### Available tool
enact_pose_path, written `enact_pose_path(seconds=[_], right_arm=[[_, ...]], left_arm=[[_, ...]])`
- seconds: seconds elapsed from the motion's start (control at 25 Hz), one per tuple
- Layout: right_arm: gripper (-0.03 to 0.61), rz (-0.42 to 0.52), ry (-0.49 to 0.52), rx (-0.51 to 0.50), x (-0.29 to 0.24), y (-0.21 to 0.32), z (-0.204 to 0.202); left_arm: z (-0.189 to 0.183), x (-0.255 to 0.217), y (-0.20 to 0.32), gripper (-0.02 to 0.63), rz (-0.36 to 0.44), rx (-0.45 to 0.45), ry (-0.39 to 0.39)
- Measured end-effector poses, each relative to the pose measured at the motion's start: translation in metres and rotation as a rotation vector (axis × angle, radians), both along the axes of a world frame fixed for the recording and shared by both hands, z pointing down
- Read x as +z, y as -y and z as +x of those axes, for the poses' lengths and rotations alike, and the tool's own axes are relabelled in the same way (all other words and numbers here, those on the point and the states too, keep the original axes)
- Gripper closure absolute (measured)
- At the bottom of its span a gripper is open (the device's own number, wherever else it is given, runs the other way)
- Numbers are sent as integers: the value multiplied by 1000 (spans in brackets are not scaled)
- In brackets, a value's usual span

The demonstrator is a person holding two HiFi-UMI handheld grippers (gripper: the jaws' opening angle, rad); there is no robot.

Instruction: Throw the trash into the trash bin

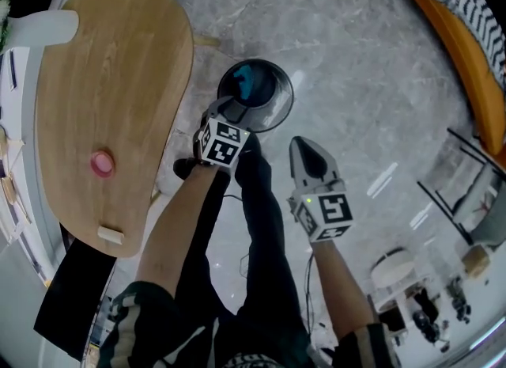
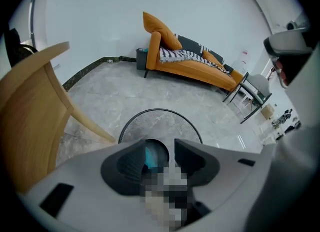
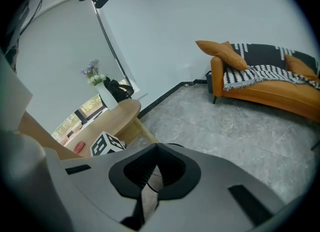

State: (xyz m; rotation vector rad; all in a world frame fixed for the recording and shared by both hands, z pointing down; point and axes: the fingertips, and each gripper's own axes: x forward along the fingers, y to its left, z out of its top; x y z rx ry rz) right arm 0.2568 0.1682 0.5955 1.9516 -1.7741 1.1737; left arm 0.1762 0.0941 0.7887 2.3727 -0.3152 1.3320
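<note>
Bin [image 1: 275,109], round black mesh, floor [image 1: 356,66] by wooden desk [image 1: 118,81] edge: blue trash [image 1: 251,80] inside. Left tool [image 1: 229,110] spread above it, likely for release; right tool [image 1: 303,146] pressed together, empty.

Right claw [image 3: 157,145] closed and empty
Its jaws meet at the tips with nothing between them. Just to its left shows a marker cube [image 3: 106,144]. Behind the cube stands a wooden worktop [image 3: 112,118] bearing a small pink thing [image 3: 80,147]. An orange sofa [image 3: 260,94] with a striped blanket stands by the far wall on the grey marble floor [image 3: 225,126]
</note>
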Motion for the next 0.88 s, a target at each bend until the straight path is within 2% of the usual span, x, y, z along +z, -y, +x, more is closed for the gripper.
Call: enact_pose_path(seconds=[0.32, 0.52, 0.88], right_arm=[[578, 64, -13, -91, -39, 53, -31], [578, 94, -24, -177, -71, 86, -65], [578, 140, -27, -383, -114, 139, -152]], left_arm=[[-24, -75, 28, 464, -11, -77, -116], [-50, -144, 64, 612, 70, -150, -192], [-162, -209, 119, 612, 159, -404, -191]])
